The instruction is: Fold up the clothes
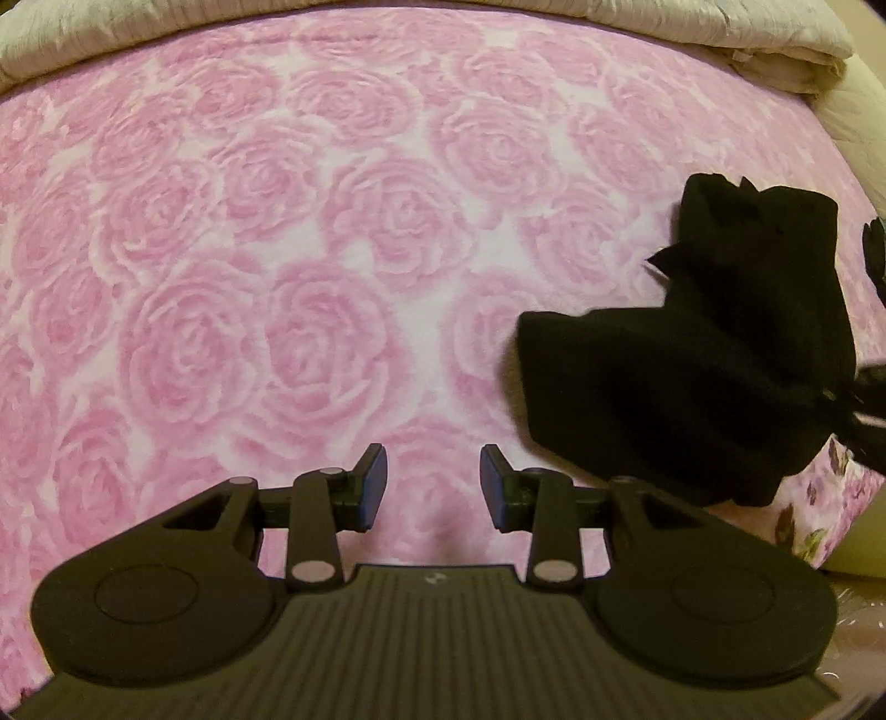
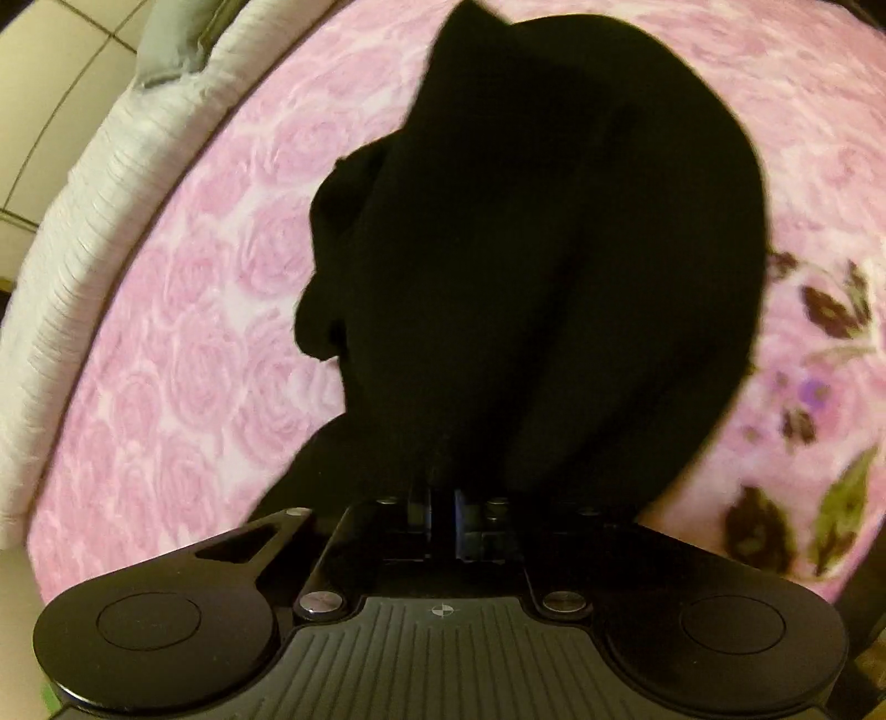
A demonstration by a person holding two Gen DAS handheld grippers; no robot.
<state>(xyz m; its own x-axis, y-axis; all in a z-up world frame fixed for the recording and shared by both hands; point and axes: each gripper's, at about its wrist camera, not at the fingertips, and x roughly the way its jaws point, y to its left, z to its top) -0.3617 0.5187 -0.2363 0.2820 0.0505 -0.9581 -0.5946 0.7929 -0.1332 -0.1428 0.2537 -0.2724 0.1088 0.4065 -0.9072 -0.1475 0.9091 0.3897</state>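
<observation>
A black garment (image 1: 714, 354) lies bunched on the pink rose-patterned bed cover (image 1: 277, 249) at the right of the left wrist view. My left gripper (image 1: 433, 482) is open and empty over the cover, to the left of the garment. In the right wrist view the black garment (image 2: 542, 249) fills the centre, hanging in folds from my right gripper (image 2: 442, 518), whose jaws are shut on its near edge. The garment's shape and type cannot be told.
A beige folded quilt (image 1: 720, 33) runs along the far edge of the bed; it also shows at the left in the right wrist view (image 2: 99, 194). The cover's floral border (image 2: 803, 387) marks the near bed edge. Tiled floor (image 2: 50, 72) lies beyond.
</observation>
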